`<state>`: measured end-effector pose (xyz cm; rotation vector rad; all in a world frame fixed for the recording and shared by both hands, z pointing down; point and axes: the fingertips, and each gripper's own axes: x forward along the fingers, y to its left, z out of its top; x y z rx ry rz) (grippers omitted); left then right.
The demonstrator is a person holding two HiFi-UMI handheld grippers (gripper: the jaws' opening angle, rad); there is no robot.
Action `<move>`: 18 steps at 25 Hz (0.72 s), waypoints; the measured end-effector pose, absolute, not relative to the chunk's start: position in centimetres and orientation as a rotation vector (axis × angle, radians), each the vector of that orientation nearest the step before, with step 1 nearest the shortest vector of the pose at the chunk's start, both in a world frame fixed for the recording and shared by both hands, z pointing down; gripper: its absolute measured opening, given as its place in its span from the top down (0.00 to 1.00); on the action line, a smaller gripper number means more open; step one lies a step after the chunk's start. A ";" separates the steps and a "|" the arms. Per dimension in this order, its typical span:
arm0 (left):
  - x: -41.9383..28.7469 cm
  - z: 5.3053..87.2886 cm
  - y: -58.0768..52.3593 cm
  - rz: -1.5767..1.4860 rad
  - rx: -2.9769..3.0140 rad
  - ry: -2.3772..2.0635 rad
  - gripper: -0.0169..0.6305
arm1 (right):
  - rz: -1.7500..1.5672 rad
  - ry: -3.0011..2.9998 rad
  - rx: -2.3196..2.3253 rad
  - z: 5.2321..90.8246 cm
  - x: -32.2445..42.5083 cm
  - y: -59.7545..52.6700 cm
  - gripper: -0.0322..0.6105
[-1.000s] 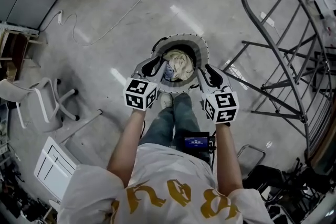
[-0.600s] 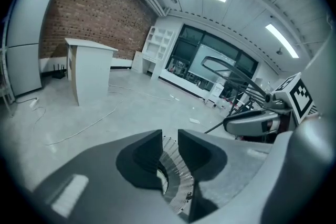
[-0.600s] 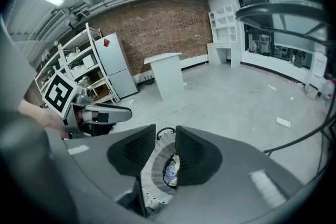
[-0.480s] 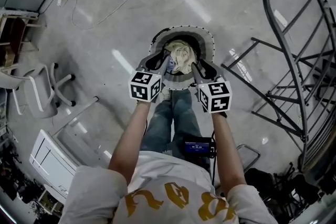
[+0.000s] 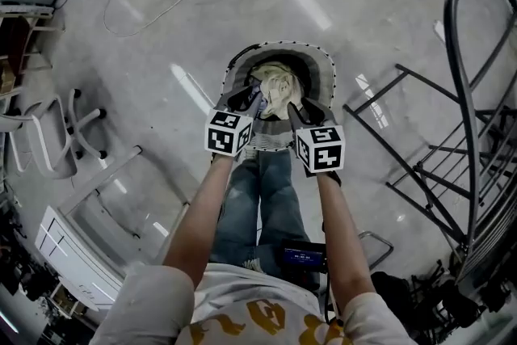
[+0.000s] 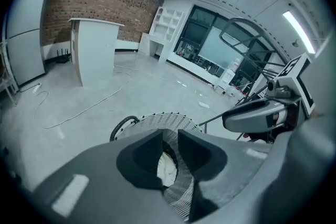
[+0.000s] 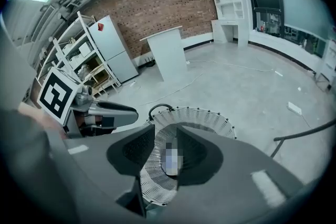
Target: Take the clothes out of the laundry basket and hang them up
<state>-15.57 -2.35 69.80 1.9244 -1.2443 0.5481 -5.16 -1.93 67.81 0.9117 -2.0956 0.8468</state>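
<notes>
A round mesh laundry basket [image 5: 322, 69] stands on the floor in front of my feet, with a cream bundle of clothes [image 5: 280, 83] inside. My left gripper [image 5: 247, 99] hangs over the basket's near left rim, jaws apart and empty; in its own view the left gripper [image 6: 169, 140] frames a patch of white cloth [image 6: 167, 166] below. My right gripper [image 5: 297, 112] is over the near right rim. Its jaws have just been opening slightly and hold nothing. Seen from the right gripper [image 7: 165, 141], the basket wall [image 7: 199, 116] lies beyond the jaws.
A grey metal drying rack [image 5: 470, 133] stands to the right. A white chair [image 5: 50, 133] and a white panel [image 5: 74, 248] are at the left. A white cable [image 5: 161, 6] trails across the floor beyond the basket. My jeans-clad legs [image 5: 260, 198] are below the grippers.
Both grippers have sunk toward the basket, from beside its near rim to over it. The basket and clothes have not moved.
</notes>
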 end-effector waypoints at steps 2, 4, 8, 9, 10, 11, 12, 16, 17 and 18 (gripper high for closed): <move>-15.4 72.0 -2.3 0.575 1.908 -1.229 0.82 | 0.867 -2.072 0.908 69.7 -5.1 -1.9 0.71; -15.3 74.3 -2.3 0.600 1.886 -1.215 0.82 | 0.895 -2.044 0.901 71.6 -5.2 -1.8 0.70; -14.9 78.8 -3.0 0.638 1.855 -1.182 0.82 | 0.947 -1.988 0.900 75.6 -5.6 -2.0 0.68; -14.7 80.0 -3.1 0.648 1.848 -1.171 0.82 | 0.961 -1.973 0.900 76.7 -5.7 -2.0 0.68; -14.6 81.2 -3.1 0.658 1.840 -1.159 0.82 | 0.974 -1.958 0.898 77.8 -5.9 -2.0 0.68; -14.5 82.3 -3.2 0.667 1.832 -1.150 0.82 | 0.986 -1.944 0.896 78.8 -6.0 -2.0 0.68; -14.5 83.4 -3.3 0.674 1.822 -1.142 0.82 | 0.998 -1.930 0.895 79.8 -6.1 -2.0 0.68; -14.7 87.3 -3.6 0.710 1.796 -1.110 0.82 | 1.068 -1.880 0.884 83.5 -6.8 -1.6 0.68; -14.7 88.1 -3.6 0.720 1.794 -1.098 0.82 | 1.079 -1.868 0.870 84.4 -7.0 -1.3 0.67; -14.6 88.8 -3.7 0.729 1.794 -1.086 0.81 | 1.083 -1.857 0.854 85.2 -7.2 -1.1 0.67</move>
